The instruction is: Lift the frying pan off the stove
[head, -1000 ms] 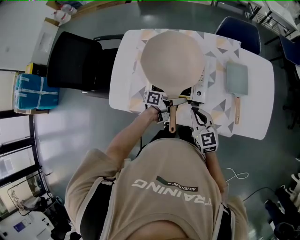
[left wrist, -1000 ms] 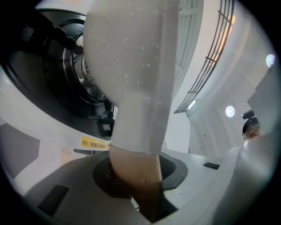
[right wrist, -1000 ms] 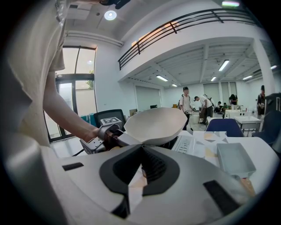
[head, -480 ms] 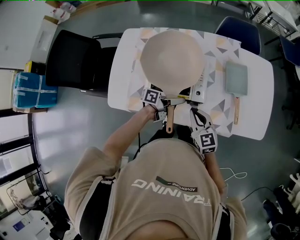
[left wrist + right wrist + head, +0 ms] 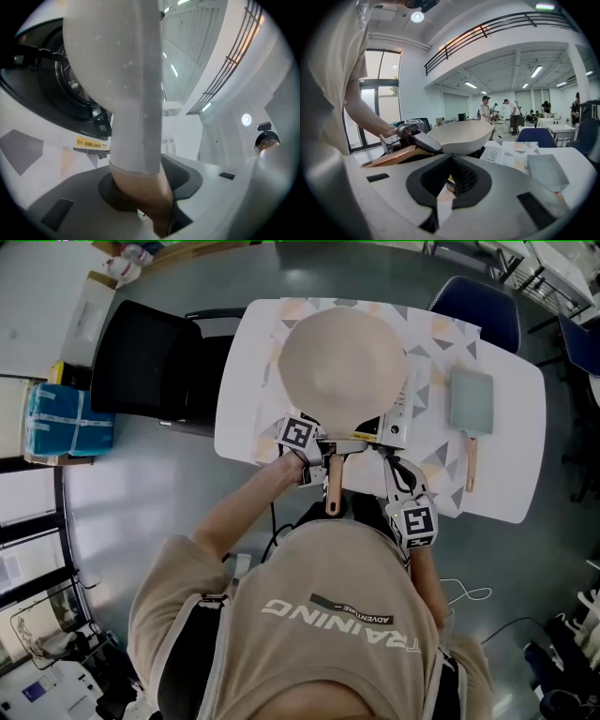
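Clearly the shirt [image 5: 328, 615] reads "TRAINING ADVENTURE"; the stove [image 5: 75, 108] carries unreadable print.

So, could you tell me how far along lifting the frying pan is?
Done: the left gripper grips the cream frying pan by its wooden handle. In hand: its jaws have just been opening, handle between them. Left: the pan sits over the black tabletop stove, not clear; the right gripper is empty.

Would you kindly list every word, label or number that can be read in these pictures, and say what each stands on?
"TRAINING": large print on the back of the person's shirt, seen upside down in the head view.
"ADVENTURE": small print beside it on the same shirt.
Yellow label on the edge of the stove: too blurred to read.
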Demonstrator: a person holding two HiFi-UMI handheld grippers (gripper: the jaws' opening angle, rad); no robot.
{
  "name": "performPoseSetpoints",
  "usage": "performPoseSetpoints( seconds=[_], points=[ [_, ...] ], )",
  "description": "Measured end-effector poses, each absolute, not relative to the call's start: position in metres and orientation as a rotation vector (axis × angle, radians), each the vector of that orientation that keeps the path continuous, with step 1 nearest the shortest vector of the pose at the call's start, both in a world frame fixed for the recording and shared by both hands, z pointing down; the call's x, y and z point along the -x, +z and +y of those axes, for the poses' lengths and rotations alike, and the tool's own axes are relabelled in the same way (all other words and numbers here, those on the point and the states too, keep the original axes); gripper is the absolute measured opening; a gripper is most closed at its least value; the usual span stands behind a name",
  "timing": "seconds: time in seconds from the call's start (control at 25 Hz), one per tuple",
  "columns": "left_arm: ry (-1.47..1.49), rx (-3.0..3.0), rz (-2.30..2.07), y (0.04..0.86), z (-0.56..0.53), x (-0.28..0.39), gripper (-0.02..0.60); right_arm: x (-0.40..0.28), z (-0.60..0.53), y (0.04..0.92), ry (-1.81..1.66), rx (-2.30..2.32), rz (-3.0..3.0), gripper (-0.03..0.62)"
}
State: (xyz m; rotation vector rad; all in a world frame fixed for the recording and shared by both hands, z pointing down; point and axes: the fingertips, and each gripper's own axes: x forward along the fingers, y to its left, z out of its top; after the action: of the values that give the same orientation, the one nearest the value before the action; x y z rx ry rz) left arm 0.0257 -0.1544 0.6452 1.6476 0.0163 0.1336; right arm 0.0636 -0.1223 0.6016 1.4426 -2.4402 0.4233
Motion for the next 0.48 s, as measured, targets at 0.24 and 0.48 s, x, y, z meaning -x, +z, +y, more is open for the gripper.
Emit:
performPoseSetpoints(
  seconds=[0.24,0.48],
  points=[
    [0.166,-1.666,0.027,0.629,-0.150,-0.019,0.155,-0.071,-0.119,0.596,0.416,-1.474,-2.429,-0.003],
    [0.159,-1.609,0.033,0.609,-0.146,-0.019,0.155,-0.074,-0.122,0.581,0.378,-1.501,-2.440,-0.003]
  ],
)
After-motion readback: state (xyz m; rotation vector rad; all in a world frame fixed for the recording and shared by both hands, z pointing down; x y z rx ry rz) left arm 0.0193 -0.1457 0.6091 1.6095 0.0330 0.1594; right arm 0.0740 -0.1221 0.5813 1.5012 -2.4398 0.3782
